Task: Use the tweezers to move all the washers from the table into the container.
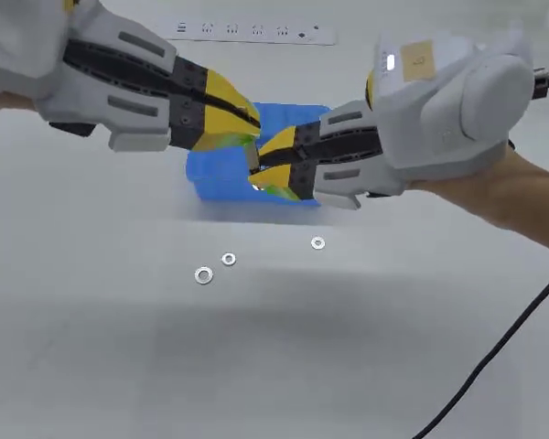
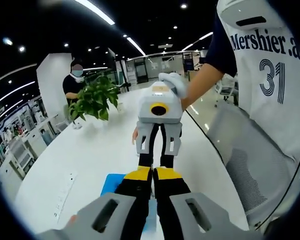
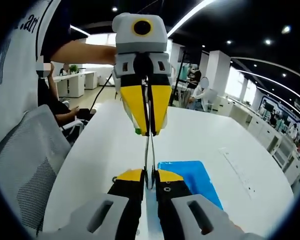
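Three small metal washers lie on the white table: one (image 1: 204, 274), a second (image 1: 229, 260) and a third (image 1: 317, 242). Behind them stands the blue container (image 1: 221, 176) (image 3: 190, 175) (image 2: 111, 183). Both grippers meet tip to tip above it. The thin metal tweezers (image 3: 149, 152) run from between the jaws of my right gripper (image 3: 149, 177) (image 1: 261, 166) (image 2: 155, 161) up into my left gripper (image 3: 149, 131) (image 1: 253, 130) (image 2: 152, 175). Each gripper is shut on the tweezers. A shiny tweezer tip (image 1: 256, 187) pokes out below the jaws, over the container.
A white power strip (image 1: 256, 32) lies along the table's far edge. A black cable (image 1: 494, 366) trails off the right gripper across the table's right side. A potted plant (image 2: 92, 100) stands on the far end. A mesh chair (image 3: 20, 155) is beside the table.
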`<state>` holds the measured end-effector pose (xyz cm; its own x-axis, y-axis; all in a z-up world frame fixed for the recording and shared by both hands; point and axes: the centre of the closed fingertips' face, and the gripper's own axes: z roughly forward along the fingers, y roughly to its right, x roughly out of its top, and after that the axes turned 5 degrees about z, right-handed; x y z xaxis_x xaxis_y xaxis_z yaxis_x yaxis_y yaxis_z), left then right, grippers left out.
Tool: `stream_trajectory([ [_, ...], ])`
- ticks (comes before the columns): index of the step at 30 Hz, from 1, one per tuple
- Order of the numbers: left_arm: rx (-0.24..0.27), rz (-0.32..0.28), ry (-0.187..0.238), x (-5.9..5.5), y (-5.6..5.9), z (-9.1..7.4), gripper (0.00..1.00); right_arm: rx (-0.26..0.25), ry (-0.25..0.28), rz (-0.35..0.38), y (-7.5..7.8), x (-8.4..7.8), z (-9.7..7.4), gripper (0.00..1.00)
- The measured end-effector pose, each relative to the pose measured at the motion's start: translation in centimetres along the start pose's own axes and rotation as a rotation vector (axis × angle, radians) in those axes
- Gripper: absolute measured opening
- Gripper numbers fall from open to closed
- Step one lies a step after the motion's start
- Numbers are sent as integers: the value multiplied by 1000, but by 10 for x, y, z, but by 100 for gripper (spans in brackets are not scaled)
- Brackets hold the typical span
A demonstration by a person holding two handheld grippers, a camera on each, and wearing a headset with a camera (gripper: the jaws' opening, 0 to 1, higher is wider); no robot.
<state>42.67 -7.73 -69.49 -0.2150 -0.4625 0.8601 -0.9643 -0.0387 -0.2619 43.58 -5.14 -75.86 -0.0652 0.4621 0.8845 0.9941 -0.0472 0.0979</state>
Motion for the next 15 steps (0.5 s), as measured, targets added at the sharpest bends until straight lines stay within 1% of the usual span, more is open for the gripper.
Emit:
stream_trajectory([
  [2,-2,4,0,0,-5,0,6,-3,-7,-12,5,1,0,10],
  [4,9,8,2,-1,-13,0,6,-5,-5,-15,12,2,0,10],
  [7,10,17,2,0,-23,2,6,-12,0,-15,22,3,0,10],
  [9,6,33,-21,-5,-30,4,6,-18,-11,-33,30,-1,1,10],
  [13,5,32,-27,-12,-42,9,6,-32,-6,-18,46,-5,4,10],
  [15,5,20,-28,-17,-49,11,6,-35,-8,-11,53,-9,7,10],
])
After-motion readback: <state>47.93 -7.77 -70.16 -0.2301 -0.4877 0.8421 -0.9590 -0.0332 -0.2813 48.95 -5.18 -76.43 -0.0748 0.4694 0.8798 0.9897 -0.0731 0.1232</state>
